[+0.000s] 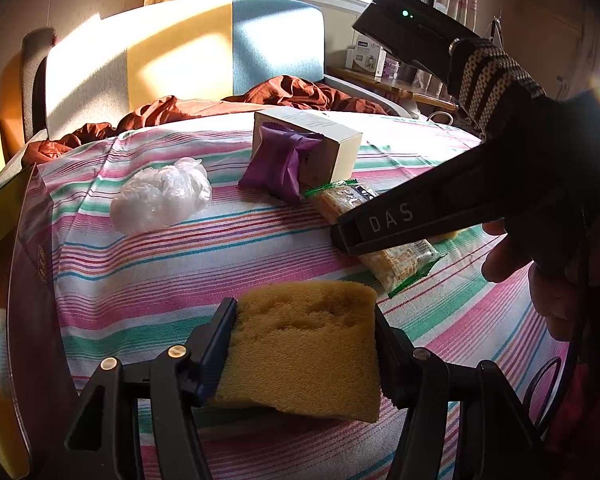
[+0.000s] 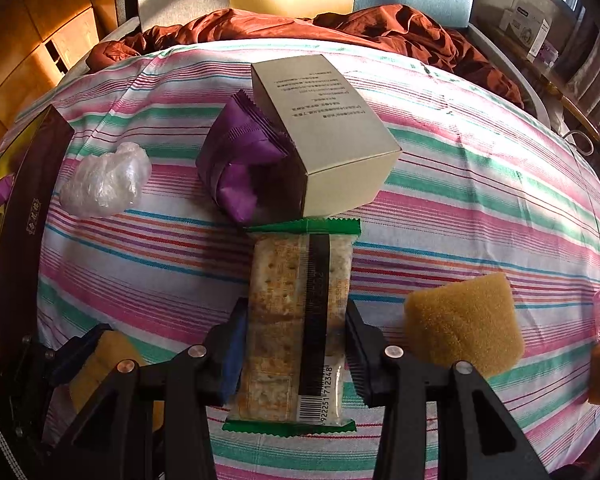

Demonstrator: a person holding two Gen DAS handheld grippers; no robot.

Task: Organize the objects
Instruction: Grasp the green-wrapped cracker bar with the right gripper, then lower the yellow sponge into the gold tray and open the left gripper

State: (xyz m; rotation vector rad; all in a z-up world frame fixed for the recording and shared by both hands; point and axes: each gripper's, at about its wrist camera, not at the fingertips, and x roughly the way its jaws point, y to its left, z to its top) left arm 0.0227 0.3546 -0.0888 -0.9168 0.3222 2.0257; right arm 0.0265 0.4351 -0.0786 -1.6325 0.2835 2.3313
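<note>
The left gripper (image 1: 304,344) clamps a yellow sponge (image 1: 304,344); the right gripper (image 2: 296,344) grips a cracker packet (image 2: 296,320), beige box (image 2: 328,136) just ahead.

Both grippers are matte black plastic with angular, triangular-cutout arms and round silver rivets at the joints. The left gripper (image 1: 306,356) has dark blue pads inside its fingers (image 1: 220,340). The right gripper (image 2: 296,344) bears white "DAS" lettering; its housing shows a green light. The sleeve (image 1: 492,80) is black-and-cream patterned knit.
</note>
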